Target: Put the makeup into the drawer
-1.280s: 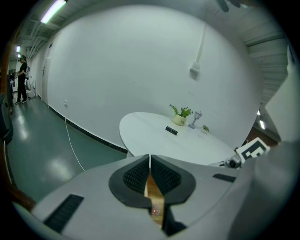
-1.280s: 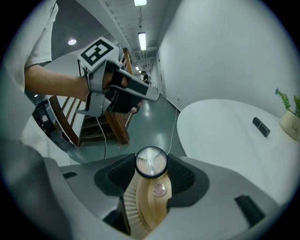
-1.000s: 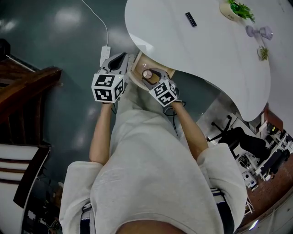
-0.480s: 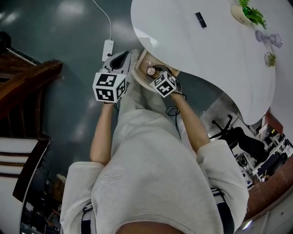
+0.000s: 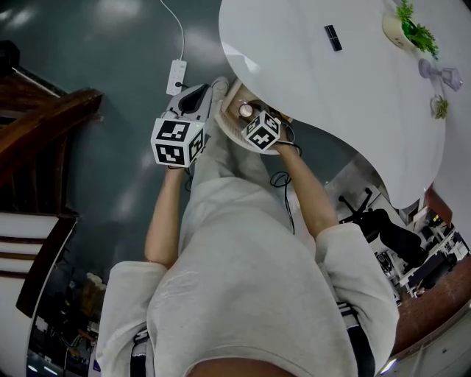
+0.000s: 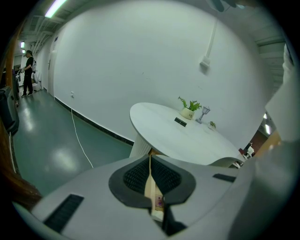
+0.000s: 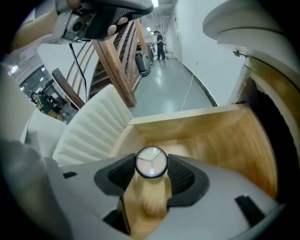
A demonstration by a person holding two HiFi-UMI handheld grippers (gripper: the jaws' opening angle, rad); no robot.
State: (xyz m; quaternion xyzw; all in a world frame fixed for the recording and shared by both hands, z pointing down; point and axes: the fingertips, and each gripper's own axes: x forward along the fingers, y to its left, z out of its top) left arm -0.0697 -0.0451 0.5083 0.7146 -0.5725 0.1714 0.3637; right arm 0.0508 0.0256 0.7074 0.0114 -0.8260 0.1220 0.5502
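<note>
While pinched between the 2 dark ribbed pads (image 7: 182, 176) of the right tongs (image 7: 151, 176), poised over the inside of the open drawer (image 7: 225, 136): 1 makeup jar (image 7: 151, 162), cylindrical, with an amber-toned body and a round pale lid edged in black and crossed by 3 thin spokes. Impossible to tell whether touching the drawer's bottom.

For the drawer: 1 rectangular box of pale grained wood with thin straight walls, drawn out from under the rim of the desk (image 5: 353, 96).

Left tongs (image 6: 151, 183) pressed together on the drawer's thin wooden edge, with 1 small pinkish sticker (image 6: 160, 201) on that edge just at the pads.

On the tongs, 2 marker cubes (image 5: 176, 142), white with black squares, 1 apiece.

For the desk: 1 smooth white top, rounded in outline. On it, well apart from the drawer:
- 1 small black oblong (image 5: 333, 37)
- 1 leafy green plant (image 5: 409, 23) in a pale pot
- 1 clear stemmed glass (image 5: 441, 72)
- 1 tiny green sprig (image 5: 441, 107)

Below, a glossy dark green floor (image 5: 88, 88) with 1 white power strip (image 5: 176, 76) trailing 1 thin white cable (image 5: 173, 22).
</note>
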